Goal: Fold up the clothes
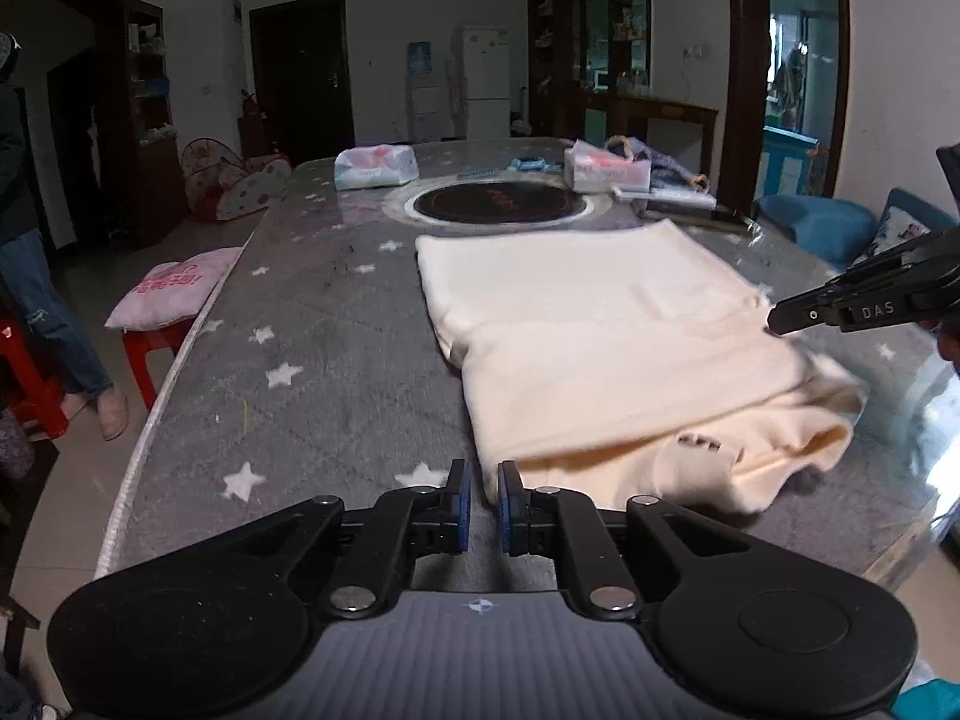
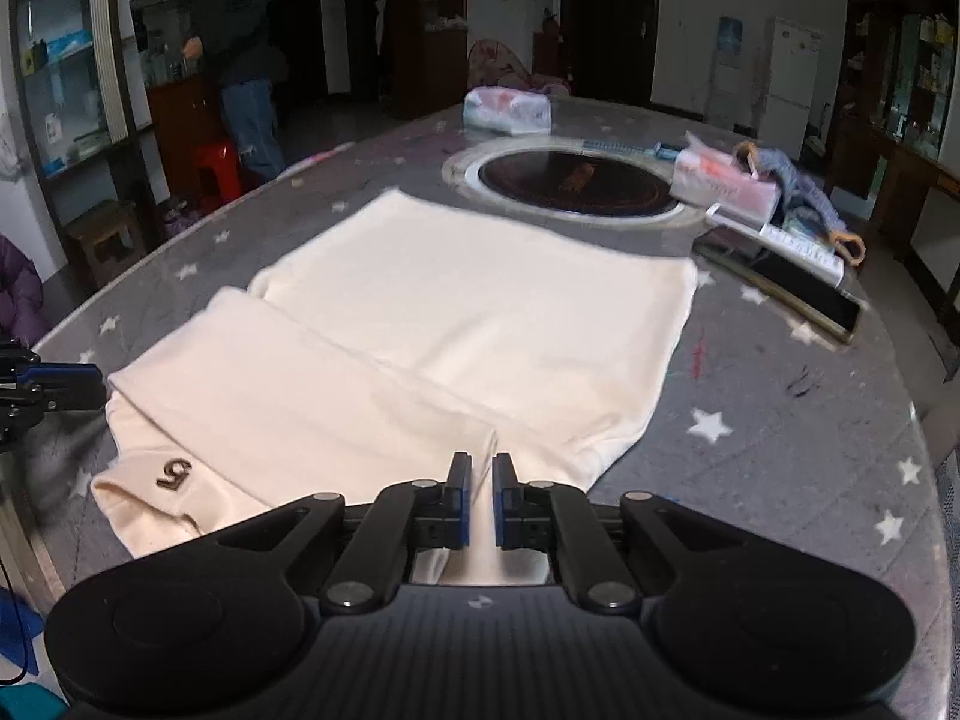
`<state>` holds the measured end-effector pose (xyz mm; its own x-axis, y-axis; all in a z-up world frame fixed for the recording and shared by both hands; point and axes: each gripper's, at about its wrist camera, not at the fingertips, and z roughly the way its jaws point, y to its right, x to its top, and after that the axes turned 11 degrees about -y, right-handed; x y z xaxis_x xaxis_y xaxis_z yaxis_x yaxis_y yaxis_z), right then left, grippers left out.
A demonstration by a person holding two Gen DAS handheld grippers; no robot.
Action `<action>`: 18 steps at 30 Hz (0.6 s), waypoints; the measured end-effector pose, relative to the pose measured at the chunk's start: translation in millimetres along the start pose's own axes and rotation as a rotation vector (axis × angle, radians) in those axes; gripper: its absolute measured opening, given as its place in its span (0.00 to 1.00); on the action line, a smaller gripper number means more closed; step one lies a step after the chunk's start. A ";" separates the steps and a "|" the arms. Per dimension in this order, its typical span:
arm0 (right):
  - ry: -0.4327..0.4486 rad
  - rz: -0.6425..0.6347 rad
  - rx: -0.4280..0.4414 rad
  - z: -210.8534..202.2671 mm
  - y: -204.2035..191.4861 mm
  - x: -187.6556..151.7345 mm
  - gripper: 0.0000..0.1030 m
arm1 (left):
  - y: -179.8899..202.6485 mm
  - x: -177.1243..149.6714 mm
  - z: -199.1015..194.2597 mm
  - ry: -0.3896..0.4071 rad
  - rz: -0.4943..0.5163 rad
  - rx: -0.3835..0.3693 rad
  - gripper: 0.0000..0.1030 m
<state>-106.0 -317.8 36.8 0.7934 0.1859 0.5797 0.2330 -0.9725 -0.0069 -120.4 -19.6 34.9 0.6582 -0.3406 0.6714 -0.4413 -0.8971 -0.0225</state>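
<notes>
A cream garment (image 1: 606, 354) lies partly folded on the grey star-patterned table (image 1: 324, 360), with a sleeve folded over its near half. It also shows in the right wrist view (image 2: 456, 324), with a dark "5" mark (image 2: 175, 473) on the cuff. My left gripper (image 1: 482, 474) hovers at the garment's near left corner, jaws a narrow gap apart and empty. My right gripper (image 2: 480, 468) hovers over the garment's near edge, jaws a narrow gap apart with nothing between them. It also shows in the left wrist view (image 1: 780, 321) at the garment's right edge.
A round black hotplate (image 1: 498, 201) is set in the table beyond the garment. Tissue packs (image 1: 375, 165), a box (image 2: 723, 180), a dark flat case (image 2: 780, 282) and a blue cloth (image 2: 792, 180) lie at the far end. A person (image 2: 240, 60) stands by shelves; red stools (image 1: 150, 354) stand left.
</notes>
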 end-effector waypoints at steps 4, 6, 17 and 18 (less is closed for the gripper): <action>0.053 -0.013 0.002 -12.3 2.0 6.2 0.08 | 1.3 18.5 -2.1 0.032 0.016 -0.002 0.11; 0.053 -0.023 0.021 -8.4 -0.9 9.8 0.08 | 6.6 30.9 4.1 0.043 0.025 -0.018 0.15; 0.002 -0.029 0.043 17.9 -3.2 8.3 0.08 | 23.0 69.4 76.8 -0.054 0.048 -0.032 0.16; 0.010 -0.037 0.045 14.9 -4.1 7.8 0.08 | 23.4 67.4 78.0 -0.054 0.053 -0.029 0.18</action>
<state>-92.4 -310.3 29.2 0.7778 0.2204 0.5886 0.2874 -0.9576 -0.0212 -38.7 -85.5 21.8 0.6652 -0.4030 0.6286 -0.4933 -0.8691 -0.0351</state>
